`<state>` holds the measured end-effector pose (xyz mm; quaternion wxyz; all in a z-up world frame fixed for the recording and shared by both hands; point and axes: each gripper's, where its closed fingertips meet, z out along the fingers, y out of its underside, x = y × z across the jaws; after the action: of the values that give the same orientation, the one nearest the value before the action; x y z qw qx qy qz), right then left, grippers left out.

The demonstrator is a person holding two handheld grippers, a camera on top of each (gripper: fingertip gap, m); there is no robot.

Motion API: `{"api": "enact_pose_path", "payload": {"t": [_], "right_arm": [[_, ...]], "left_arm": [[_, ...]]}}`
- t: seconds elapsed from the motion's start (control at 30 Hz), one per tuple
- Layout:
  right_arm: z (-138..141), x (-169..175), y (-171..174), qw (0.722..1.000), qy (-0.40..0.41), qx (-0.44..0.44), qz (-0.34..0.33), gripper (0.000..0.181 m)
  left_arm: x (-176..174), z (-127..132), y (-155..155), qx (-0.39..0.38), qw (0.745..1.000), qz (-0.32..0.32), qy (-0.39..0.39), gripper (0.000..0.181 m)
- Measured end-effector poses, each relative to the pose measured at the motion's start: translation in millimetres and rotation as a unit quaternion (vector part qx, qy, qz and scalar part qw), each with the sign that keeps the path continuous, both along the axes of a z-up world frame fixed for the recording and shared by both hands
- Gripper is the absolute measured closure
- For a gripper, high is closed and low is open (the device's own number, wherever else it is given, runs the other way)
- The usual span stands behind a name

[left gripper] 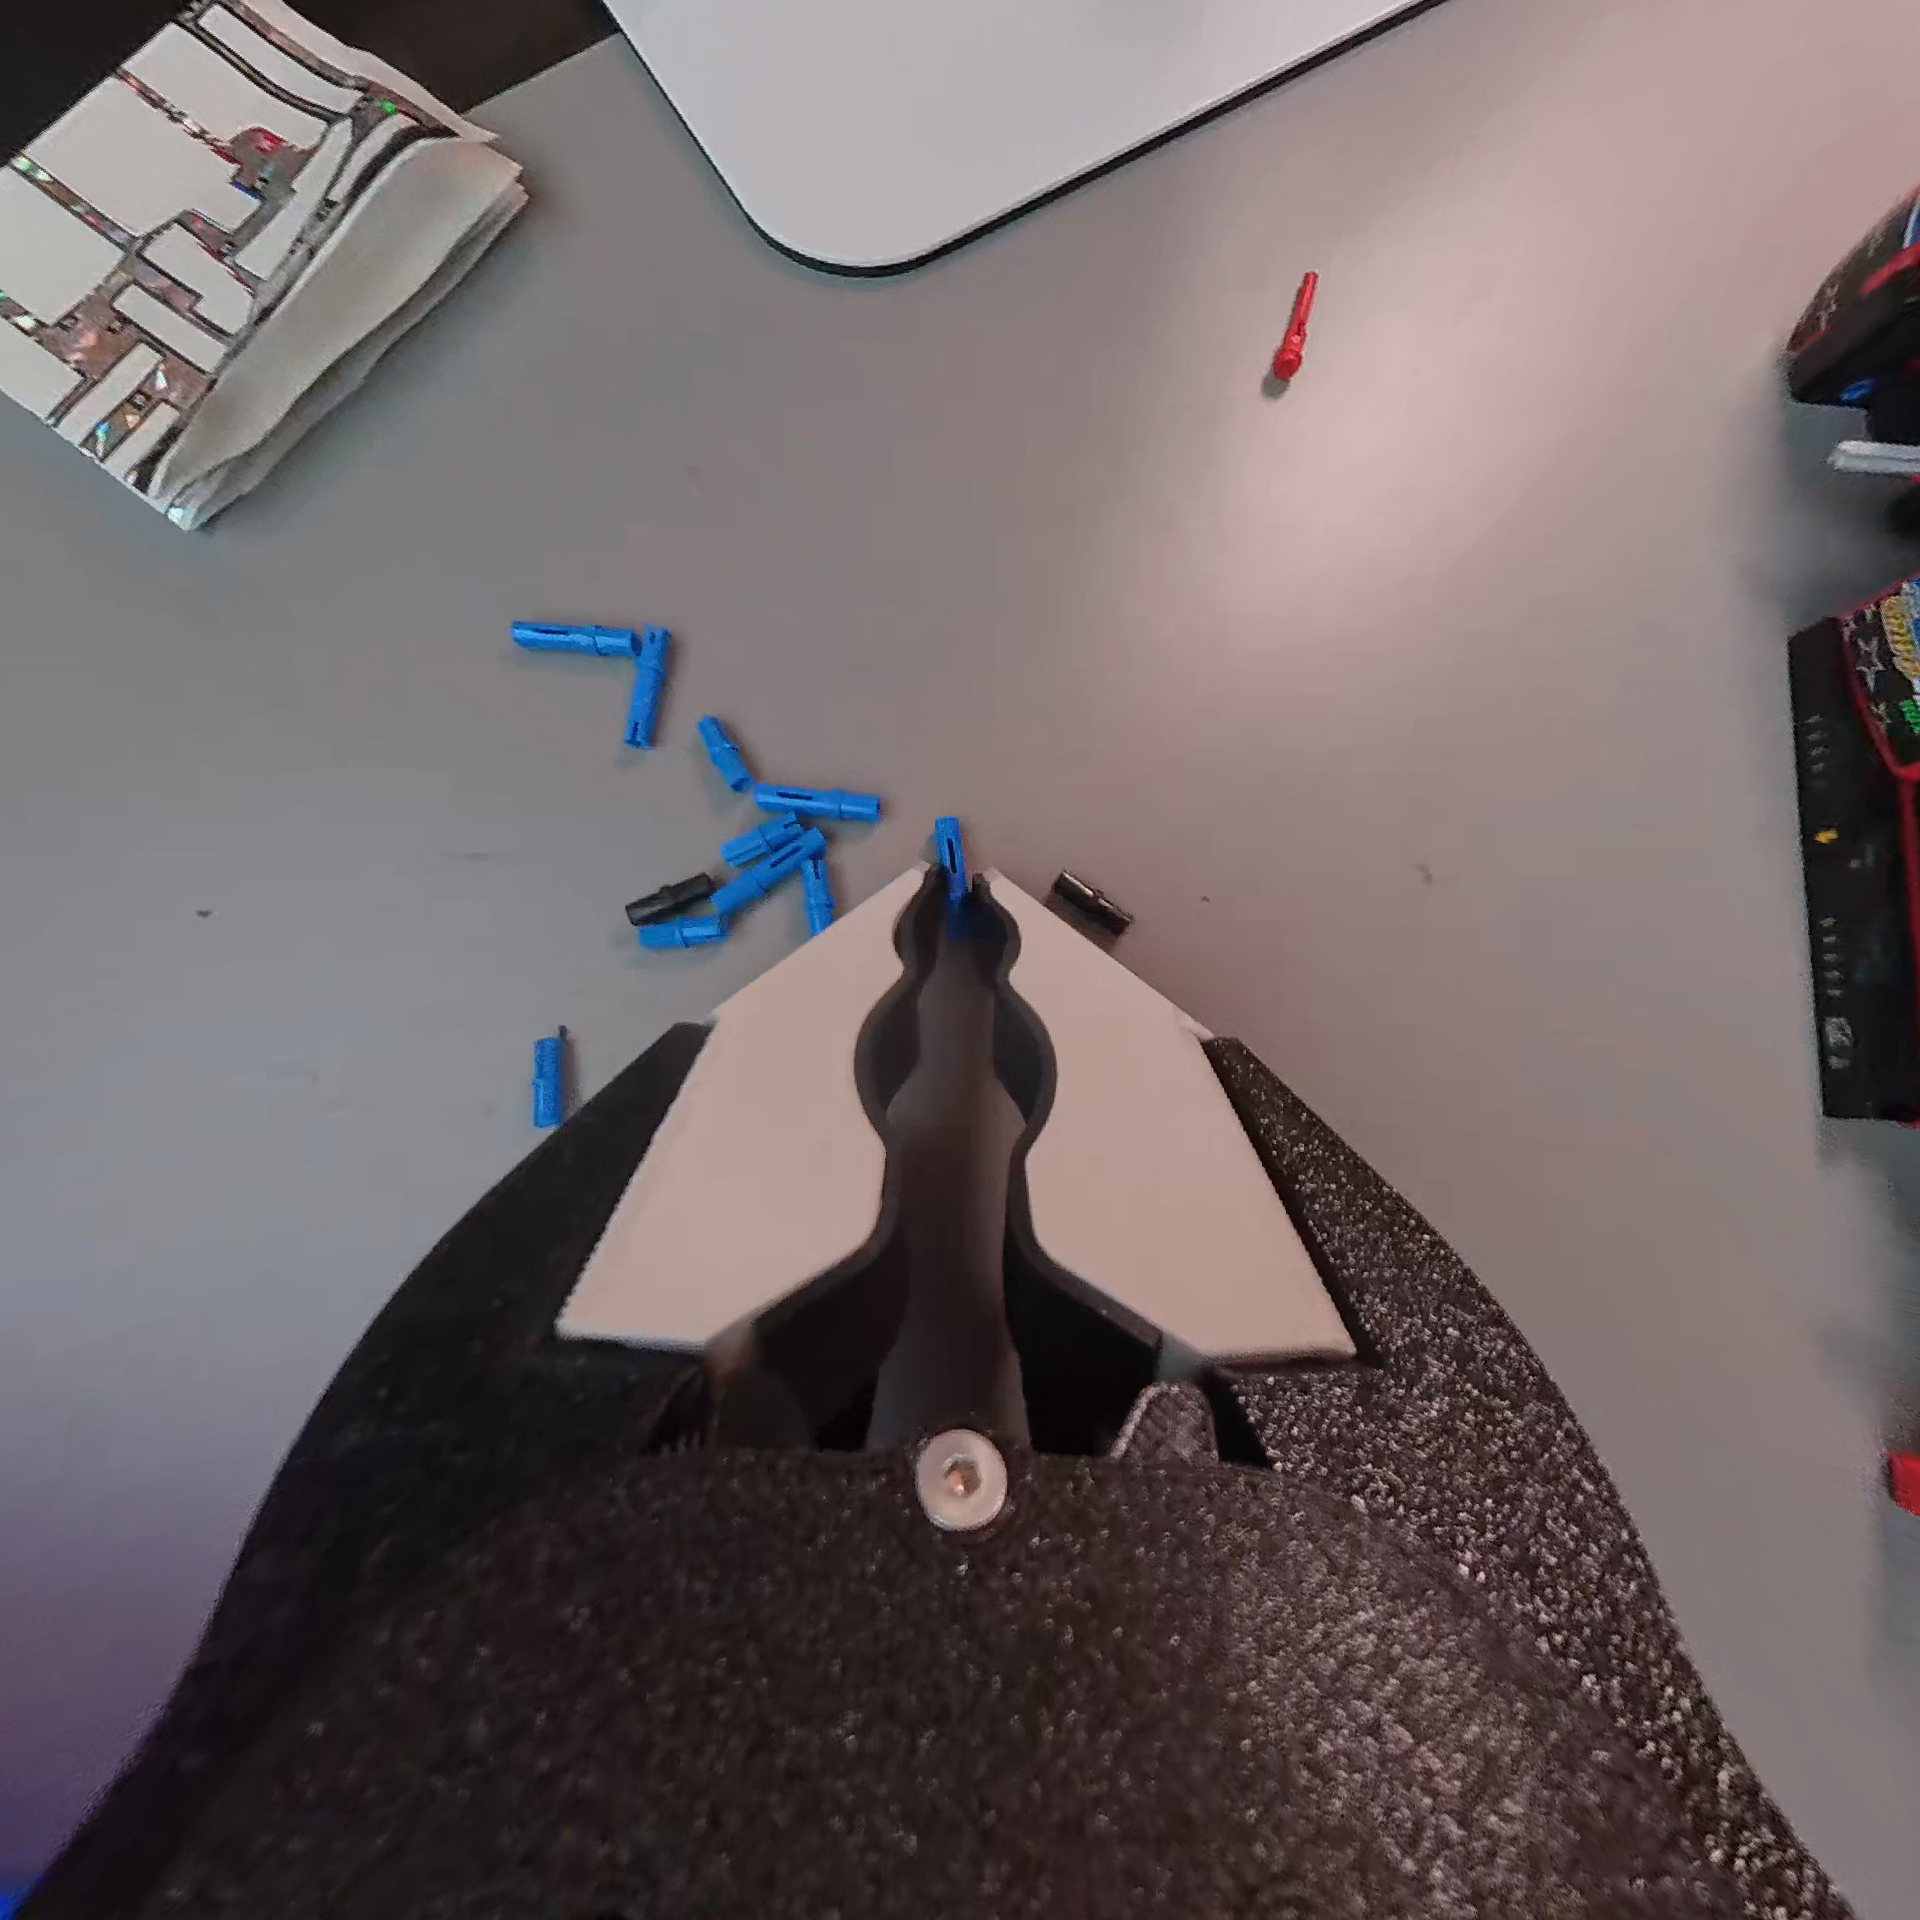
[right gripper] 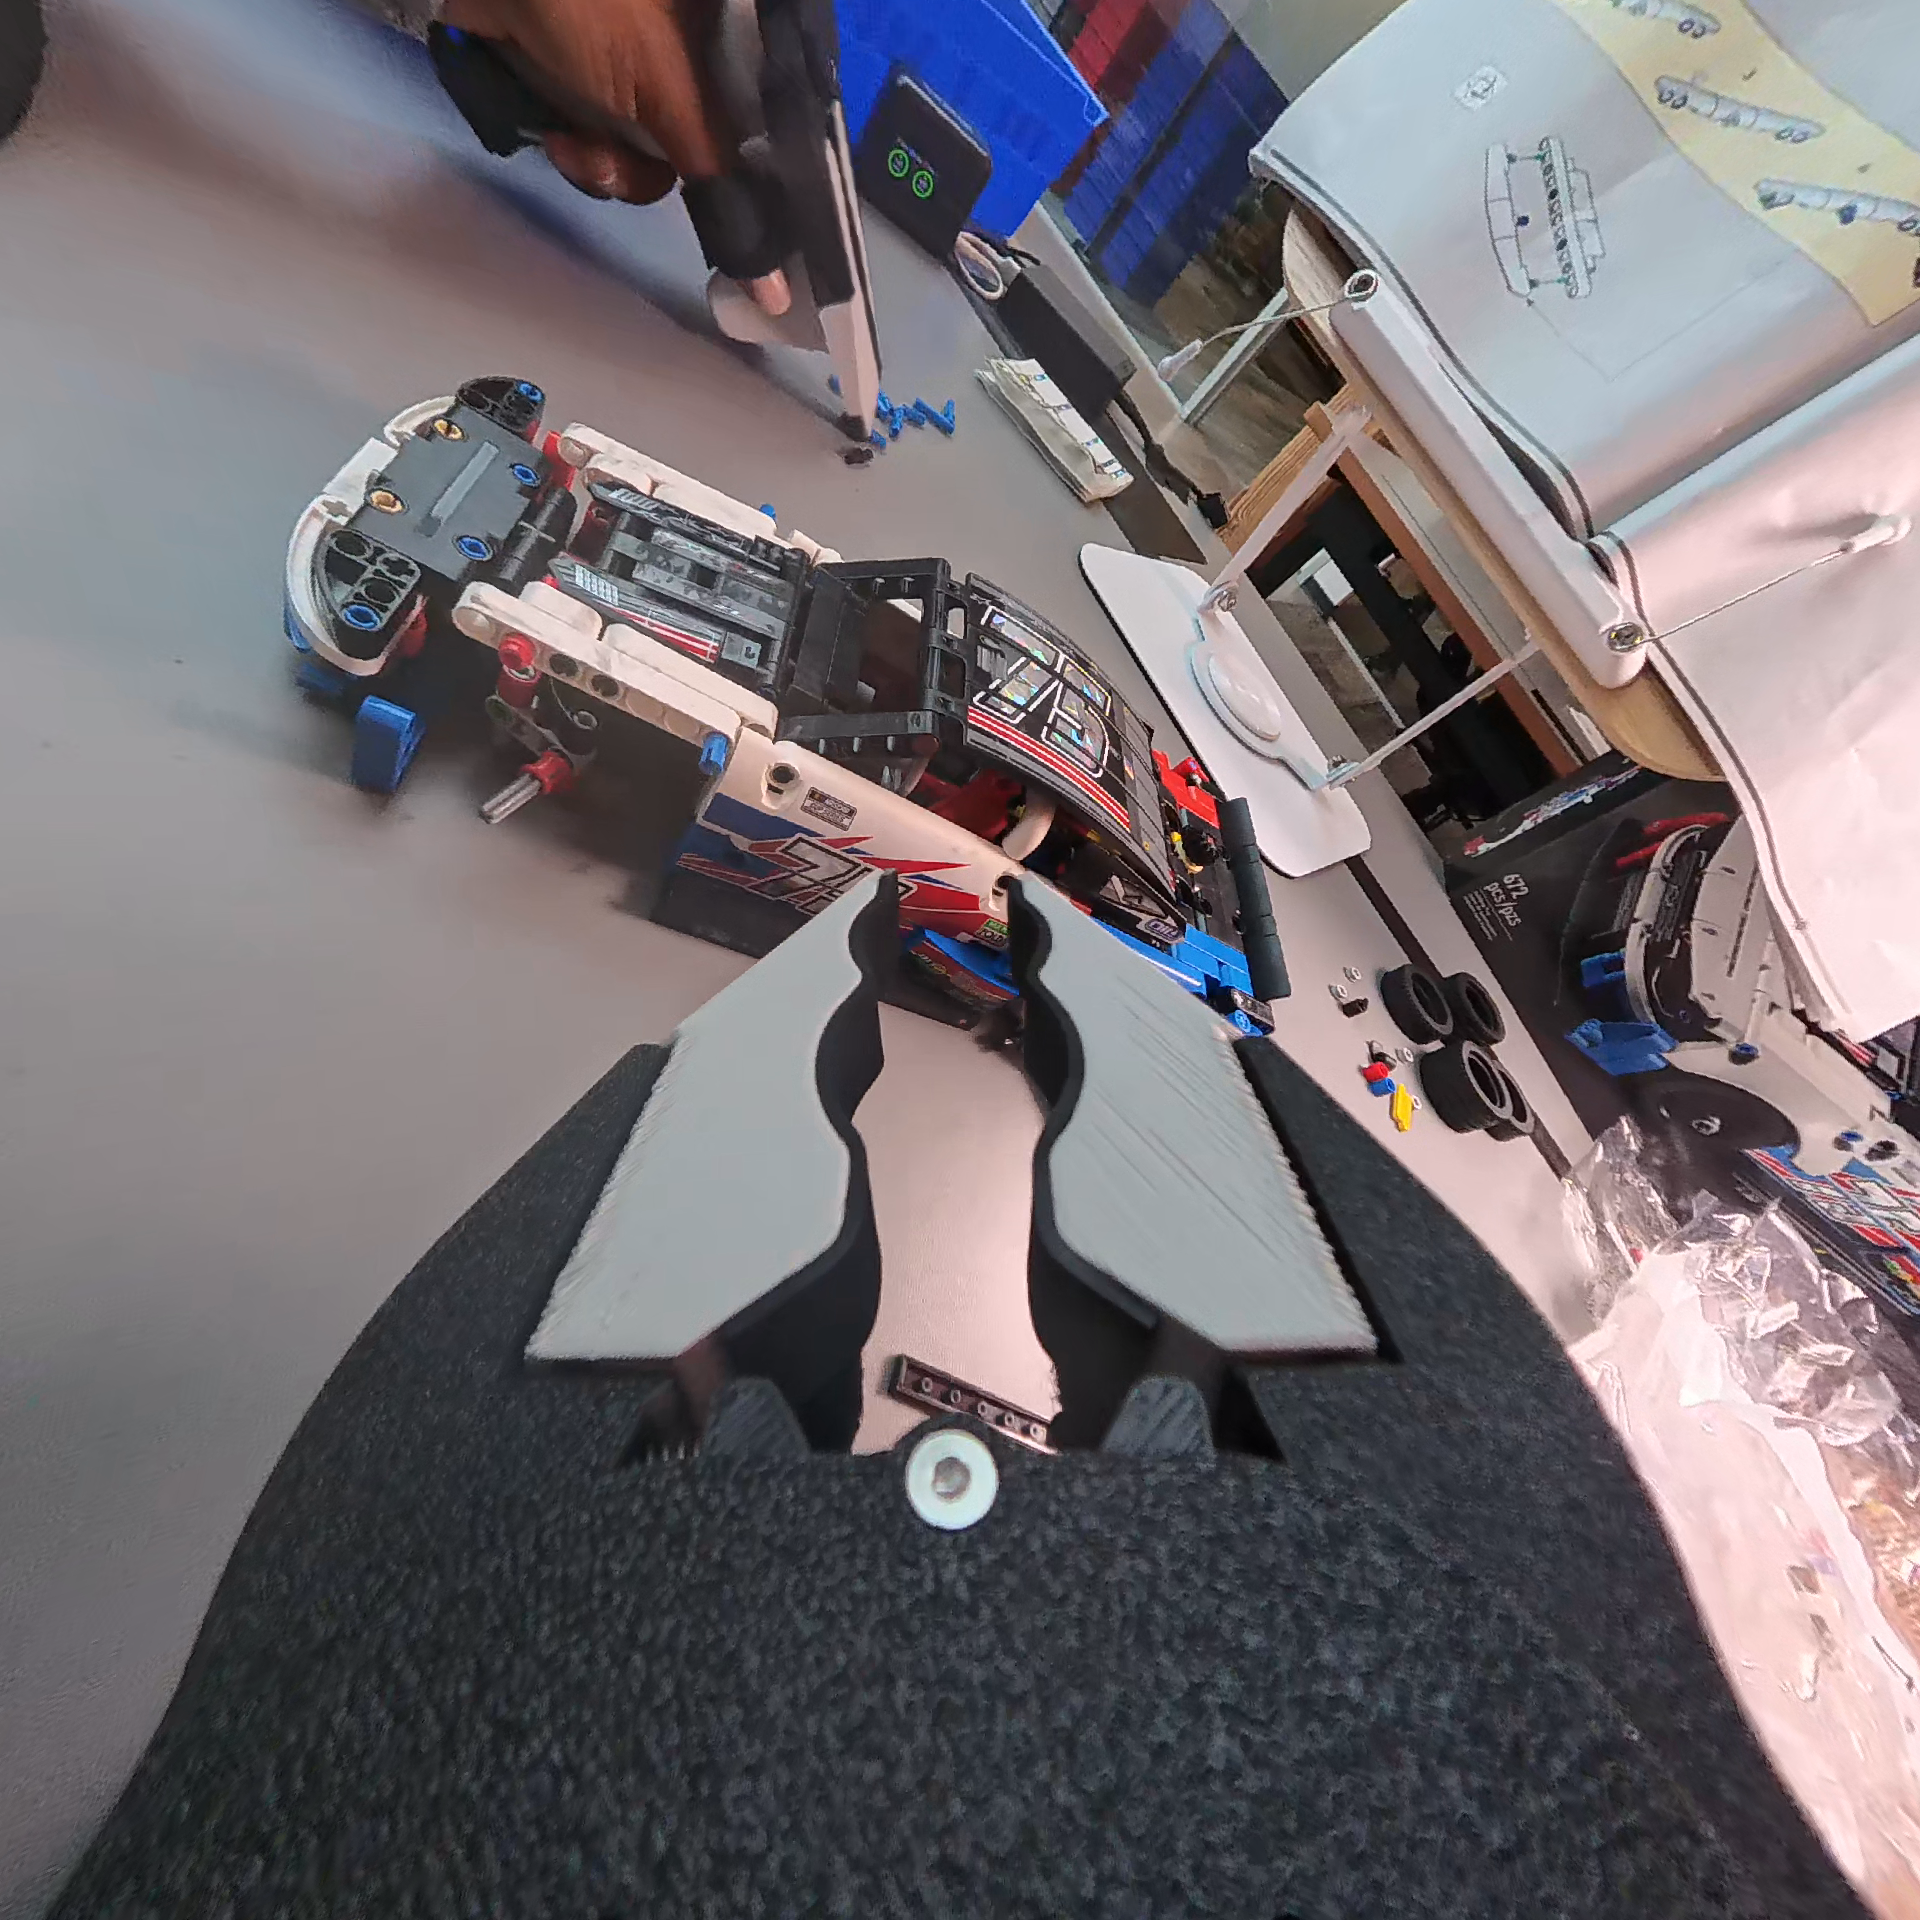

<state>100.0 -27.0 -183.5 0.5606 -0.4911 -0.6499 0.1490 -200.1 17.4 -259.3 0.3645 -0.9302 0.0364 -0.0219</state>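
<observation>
Just right of the loose scatter of small blue plastic connector pins (left gripper: 769, 831) on the grey tabletop (left gripper: 1351, 644), the left gripper (left gripper: 954, 883) is clenched on one short blue plastic pin (left gripper: 948, 847), pinched only at the very tips, with most of the pin sticking out past them. So shallow a hold could let the pin swivel or pop free under any sideways knock, and it would likely roll in among the scatter. A stubby black pin (left gripper: 1089, 902) lies just right of the tips, another black pin (left gripper: 670, 899) sits within the scatter, and a slim red pin (left gripper: 1294, 324) lies well apart to the upper right of it. A folded sticker sheet (left gripper: 239, 249) and a white rounded stand base (left gripper: 935, 114) lie beyond the scatter. The right gripper (right gripper: 943, 899), released with jaws apart and nothing between them, hovers near the half-built white, black and blue brick race car (right gripper: 727, 686), which lies on the near side of the scatter; black toy tyres (right gripper: 1455, 1039) and crumpled clear bags (right gripper: 1745, 1351) crowd that car's right.
</observation>
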Motion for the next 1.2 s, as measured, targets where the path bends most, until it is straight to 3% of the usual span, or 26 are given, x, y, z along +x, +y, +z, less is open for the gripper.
{"api": "enact_pose_path", "payload": {"t": [0.13,0.33,0.4,0.53,0.63,0.9,1.0,1.2], "right_arm": [[1,-1,-1,1.000,0.003,0.002,0.000,0.162],[1,6,2,1.000,0.015,-0.014,-0.009,0.164],[1,5,4,1.000,0.020,-0.010,-0.013,0.164],[6,-2,4,0.999,0.033,-0.013,-0.005,0.165],[8,-3,2,0.999,0.039,-0.015,0.004,0.165],[14,3,5,0.998,0.064,-0.021,-0.002,0.166],[16,3,6,0.997,0.069,-0.023,-0.005,0.167],[17,4,6,0.997,0.073,-0.022,-0.006,0.167]], "left_arm": [[-22,5,13,0.017,0.999,0.037,0.022,0.167],[-46,52,-7,0.065,0.991,0.114,-0.018,0.139],[-49,52,-15,0.064,0.987,0.141,-0.040,0.142],[-57,24,-23,0.045,0.975,0.203,-0.074,0.159],[-68,10,-23,0.022,0.973,0.225,-0.056,0.166],[-70,0,-18,0.011,0.974,0.224,-0.045,0.177],[-63,3,-10,0.030,0.975,0.209,-0.070,0.178],[-77,47,-2,0.130,0.954,0.242,-0.119,0.161]]}}
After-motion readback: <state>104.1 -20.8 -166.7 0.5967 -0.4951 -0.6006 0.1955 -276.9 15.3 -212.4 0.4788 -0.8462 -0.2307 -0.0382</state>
